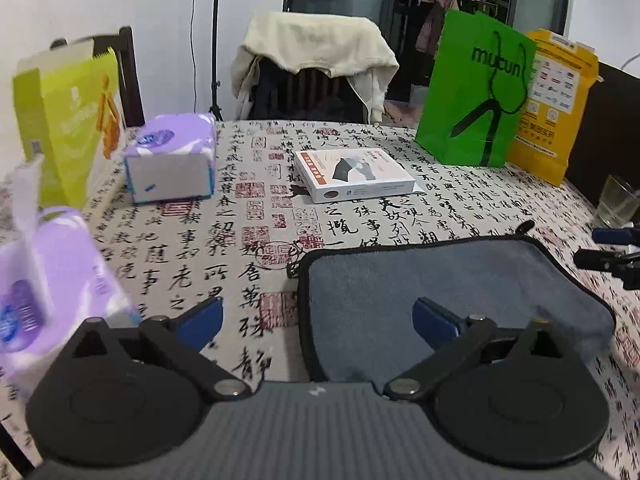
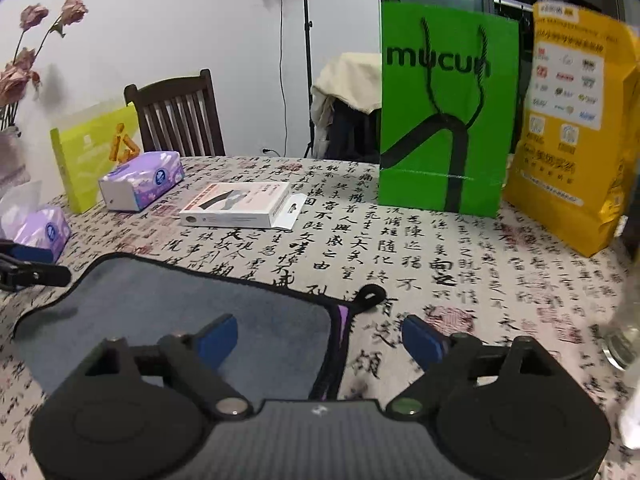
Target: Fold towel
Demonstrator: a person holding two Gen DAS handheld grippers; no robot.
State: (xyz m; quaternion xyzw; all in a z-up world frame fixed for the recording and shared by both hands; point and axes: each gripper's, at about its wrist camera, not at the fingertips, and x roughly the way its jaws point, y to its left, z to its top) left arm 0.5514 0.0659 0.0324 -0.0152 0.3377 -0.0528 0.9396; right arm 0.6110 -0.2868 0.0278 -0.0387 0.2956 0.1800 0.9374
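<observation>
The grey towel [image 1: 448,300] lies folded flat on the calligraphy-print bench [image 1: 248,216], between the two tools. The left tool [image 1: 318,318] is spread wide over the towel's left edge, holding nothing. The right tool [image 2: 320,338] is likewise spread, straddling the towel's right edge. Only the right wrist view shows a purple strip and the black hanging loop [image 2: 370,294] at that edge, plus dried flowers [image 2: 36,44]. Only the left view shows a drinking glass [image 1: 616,202].

Dim, even indoor light; fisheye-bent edges, left and right margins blurred.
</observation>
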